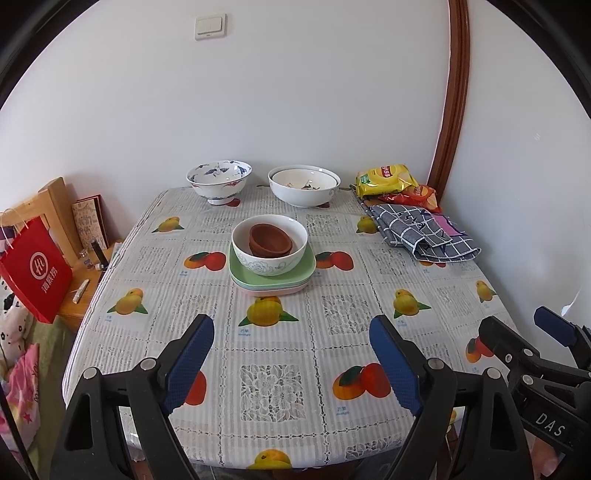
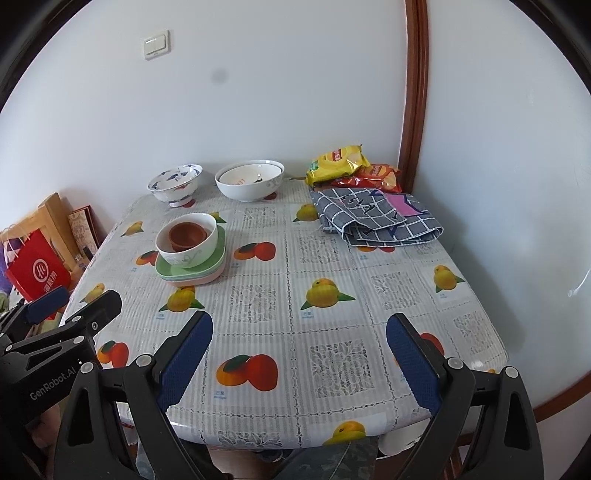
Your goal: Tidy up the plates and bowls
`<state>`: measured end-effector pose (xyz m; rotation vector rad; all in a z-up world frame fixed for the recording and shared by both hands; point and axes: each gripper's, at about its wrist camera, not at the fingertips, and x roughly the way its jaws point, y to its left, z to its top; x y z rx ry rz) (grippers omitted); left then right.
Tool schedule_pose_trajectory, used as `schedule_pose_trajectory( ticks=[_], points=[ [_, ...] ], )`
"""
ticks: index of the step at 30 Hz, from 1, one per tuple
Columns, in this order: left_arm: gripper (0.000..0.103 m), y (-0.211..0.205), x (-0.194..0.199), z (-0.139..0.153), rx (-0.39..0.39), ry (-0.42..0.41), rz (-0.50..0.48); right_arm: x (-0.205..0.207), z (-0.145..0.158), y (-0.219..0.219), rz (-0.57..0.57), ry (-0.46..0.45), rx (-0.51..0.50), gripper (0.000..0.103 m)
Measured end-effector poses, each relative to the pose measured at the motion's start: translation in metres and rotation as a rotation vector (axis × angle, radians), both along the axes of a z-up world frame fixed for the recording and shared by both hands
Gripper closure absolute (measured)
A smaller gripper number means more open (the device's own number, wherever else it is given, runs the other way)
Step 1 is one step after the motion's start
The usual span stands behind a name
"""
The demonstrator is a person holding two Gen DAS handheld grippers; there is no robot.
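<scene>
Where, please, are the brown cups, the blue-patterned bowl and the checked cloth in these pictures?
brown cups (image 1: 270,238): left wrist view, on the cup's inner wall.
blue-patterned bowl (image 1: 219,184): left wrist view, on its outer side.
checked cloth (image 2: 376,218): right wrist view, on its folded top.

Plain white wall (image 1: 295,92) ran behind the counter (image 1: 280,369), with a white double light switch (image 1: 210,26) high on it. A dark brown curved wooden trim (image 1: 452,110) stood at the right corner, another white wall (image 2: 498,166) past it. Counter wore a fruit-print lace-pattern cloth, daylight glare on its right edge. On the left a lower wooden side table (image 1: 77,295) carried a red paper bag (image 1: 37,269), a wooden frame (image 1: 55,206) and a book (image 1: 90,221). Soft even light, no window seen.
</scene>
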<state>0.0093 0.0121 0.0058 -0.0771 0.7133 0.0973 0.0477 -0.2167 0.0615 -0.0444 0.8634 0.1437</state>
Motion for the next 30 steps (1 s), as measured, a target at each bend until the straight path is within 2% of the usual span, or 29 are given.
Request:
schedule_pose_trajectory(
  ticks=[30],
  points=[
    [0.017,0.0053,-0.0001,-0.0025,0.005,0.005,0.012,0.0007,0.0002,0.0036,0.011,0.002,0.006,0.009]
  ],
)
